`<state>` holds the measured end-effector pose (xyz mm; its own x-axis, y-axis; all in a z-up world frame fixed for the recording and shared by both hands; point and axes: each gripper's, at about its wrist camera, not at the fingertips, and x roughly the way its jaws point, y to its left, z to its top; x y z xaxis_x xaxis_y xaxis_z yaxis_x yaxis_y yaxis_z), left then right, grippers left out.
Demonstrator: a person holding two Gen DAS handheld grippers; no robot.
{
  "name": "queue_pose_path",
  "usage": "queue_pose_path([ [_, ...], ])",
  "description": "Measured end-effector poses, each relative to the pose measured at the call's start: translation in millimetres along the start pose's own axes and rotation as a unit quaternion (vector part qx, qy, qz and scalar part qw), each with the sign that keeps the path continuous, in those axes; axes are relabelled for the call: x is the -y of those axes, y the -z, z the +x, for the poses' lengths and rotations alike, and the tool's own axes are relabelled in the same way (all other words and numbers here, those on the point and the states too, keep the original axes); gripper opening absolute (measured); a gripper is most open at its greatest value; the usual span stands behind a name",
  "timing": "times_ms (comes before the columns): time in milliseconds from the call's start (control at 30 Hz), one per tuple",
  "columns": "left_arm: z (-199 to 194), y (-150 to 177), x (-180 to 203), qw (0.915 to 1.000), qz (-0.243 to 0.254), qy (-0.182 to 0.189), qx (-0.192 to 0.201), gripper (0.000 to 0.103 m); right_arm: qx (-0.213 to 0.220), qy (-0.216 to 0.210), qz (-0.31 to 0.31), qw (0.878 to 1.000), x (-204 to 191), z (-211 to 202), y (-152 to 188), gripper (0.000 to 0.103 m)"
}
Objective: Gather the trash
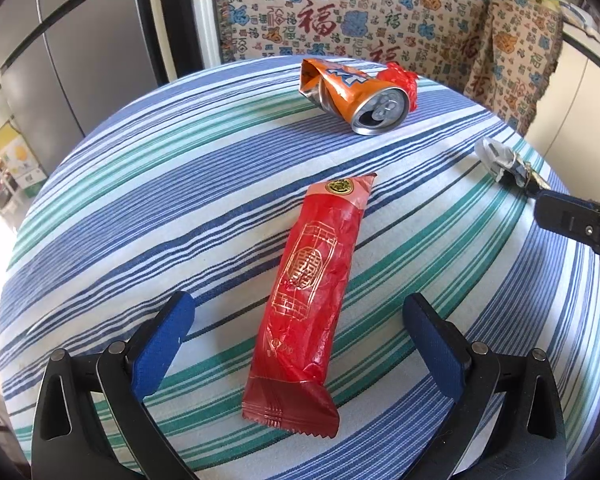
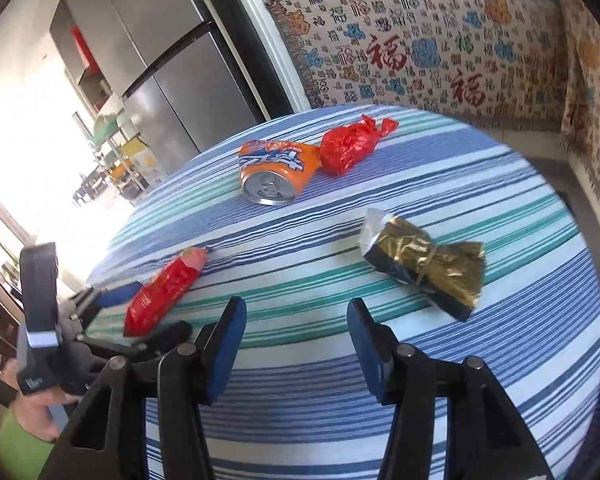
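A round counter (image 1: pixel 140 184) wears a woven cloth striped blue, white and green. On it lies a long red wrapper (image 1: pixel 306 292), crinkled plastic with gold line print and a serrated end. The left gripper (image 1: pixel 296 320) stands wide open, its blue textured pads either side of the wrapper, not touching it. Farther back lies a crushed orange can (image 1: pixel 350 94), aluminium top facing forward, its lettering unreadable, with a knotted red bag (image 2: pixel 350 144) just behind. The right gripper (image 2: pixel 296 336) is open and empty, near a crumpled gold foil packet (image 2: pixel 428 262). A blanket (image 2: pixel 420 40) behind repeats the character 福.
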<state>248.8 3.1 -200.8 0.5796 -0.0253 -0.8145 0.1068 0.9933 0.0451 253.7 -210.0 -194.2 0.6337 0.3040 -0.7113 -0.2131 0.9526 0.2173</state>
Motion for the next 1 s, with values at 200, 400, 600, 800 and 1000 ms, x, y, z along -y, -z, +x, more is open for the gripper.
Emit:
queue_pose_path([
  [200,0,0,0,1.0000,0.000,0.000,0.000,0.103,0.031,0.110,-0.040,0.993,44,-5,-16,0.064],
  [400,0,0,0,1.0000,0.000,0.000,-0.001,0.103,-0.062,0.007,0.010,0.998,65,32,-20,0.064],
  [600,-1,0,1,0.9999,0.010,0.006,-0.003,0.103,-0.106,-0.061,-0.081,0.989,0,27,14,0.064],
  [800,-5,-1,-7,0.9994,0.027,0.021,-0.005,0.093,-0.072,0.047,-0.133,0.987,0,1,6,0.064],
  [1000,-4,-10,-17,0.9969,0.014,0.077,-0.009,0.083,-0.110,0.057,-0.132,0.983,2,35,-31,0.064],
])
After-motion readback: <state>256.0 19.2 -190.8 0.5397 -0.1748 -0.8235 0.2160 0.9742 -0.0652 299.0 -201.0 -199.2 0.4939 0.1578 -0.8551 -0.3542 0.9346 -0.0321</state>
